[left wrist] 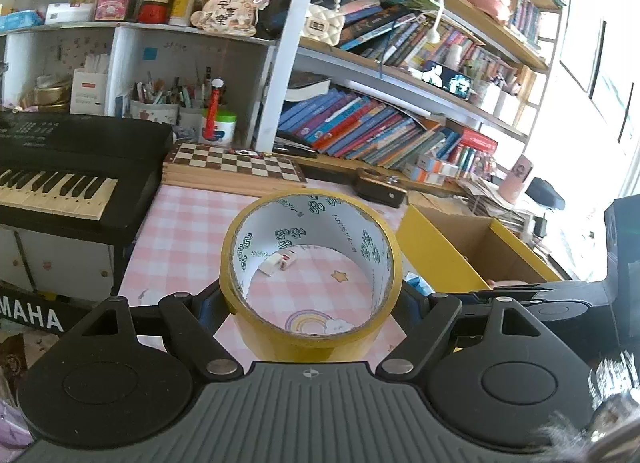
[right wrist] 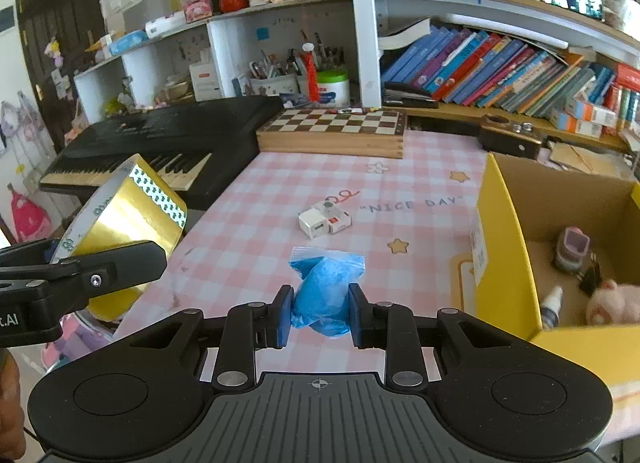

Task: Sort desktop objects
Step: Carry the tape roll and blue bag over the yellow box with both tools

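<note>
The right gripper (right wrist: 319,313) is clamped on a small blue zip bag (right wrist: 326,293), its blue pads squeezing the soft bundle from both sides above the pink checked desk (right wrist: 280,199). The left gripper (left wrist: 310,303) grasps a wide roll of yellow tape (left wrist: 310,283) across its outside, with the roll's hollow facing forward.

Both loads look bound for the yellow cardboard box (right wrist: 504,247) at the desk's right side, so the step in hand is probably the carry and drop. To do it well, the bag should clear the box's near wall before the pads let go, since a soft bag can catch on the rim and sag outside. It is best released low over a bare patch of the box floor. The tape is rigid and round, so it may roll if dropped on edge. Laying it flat would be safer. The two grippers are close together, so one should go in at a time.

The right wrist view shows the box's contents: a small bottle (right wrist: 552,303), a pink fluffy toy (right wrist: 612,303) and a pinkish grey item (right wrist: 572,249). It also shows a white charger block (right wrist: 324,221) left on the desk. The left wrist view shows only the box's bare far wall, though it shows the printed inner liner of the tape. Through the ring it gives a partial glimpse of the charger.
</note>
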A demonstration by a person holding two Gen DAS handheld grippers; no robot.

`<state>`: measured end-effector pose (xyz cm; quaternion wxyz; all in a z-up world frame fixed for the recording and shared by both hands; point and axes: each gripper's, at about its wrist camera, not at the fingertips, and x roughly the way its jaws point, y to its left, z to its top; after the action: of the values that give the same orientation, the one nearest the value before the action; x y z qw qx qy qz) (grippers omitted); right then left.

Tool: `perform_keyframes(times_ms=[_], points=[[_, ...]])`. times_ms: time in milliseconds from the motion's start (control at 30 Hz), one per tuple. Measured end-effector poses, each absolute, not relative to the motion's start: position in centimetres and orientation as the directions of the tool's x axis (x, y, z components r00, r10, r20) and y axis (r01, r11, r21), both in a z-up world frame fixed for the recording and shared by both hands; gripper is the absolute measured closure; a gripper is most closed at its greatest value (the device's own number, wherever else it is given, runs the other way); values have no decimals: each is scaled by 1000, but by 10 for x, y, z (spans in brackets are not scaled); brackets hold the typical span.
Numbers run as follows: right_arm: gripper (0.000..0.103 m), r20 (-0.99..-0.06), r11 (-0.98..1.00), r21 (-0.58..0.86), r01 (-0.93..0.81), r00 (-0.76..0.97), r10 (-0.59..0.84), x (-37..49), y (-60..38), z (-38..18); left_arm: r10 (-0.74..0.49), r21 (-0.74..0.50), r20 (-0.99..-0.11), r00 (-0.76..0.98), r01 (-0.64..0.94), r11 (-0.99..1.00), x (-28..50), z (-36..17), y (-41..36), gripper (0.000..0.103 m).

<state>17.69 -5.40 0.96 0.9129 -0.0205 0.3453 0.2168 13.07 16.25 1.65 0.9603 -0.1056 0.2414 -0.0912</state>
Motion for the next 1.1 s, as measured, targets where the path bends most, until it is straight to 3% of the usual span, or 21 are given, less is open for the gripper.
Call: perform_keyframes(times_ms=[667,1100], points=[[75,-640,948,141,-284,705,306,81,-65,5,-337,-233,-458,822,255,938,55,14,160,24],[75,-660,978,142,-151,722,207,52,-90,2,-448,-251,-469,761,372,894,52,8,139,24]])
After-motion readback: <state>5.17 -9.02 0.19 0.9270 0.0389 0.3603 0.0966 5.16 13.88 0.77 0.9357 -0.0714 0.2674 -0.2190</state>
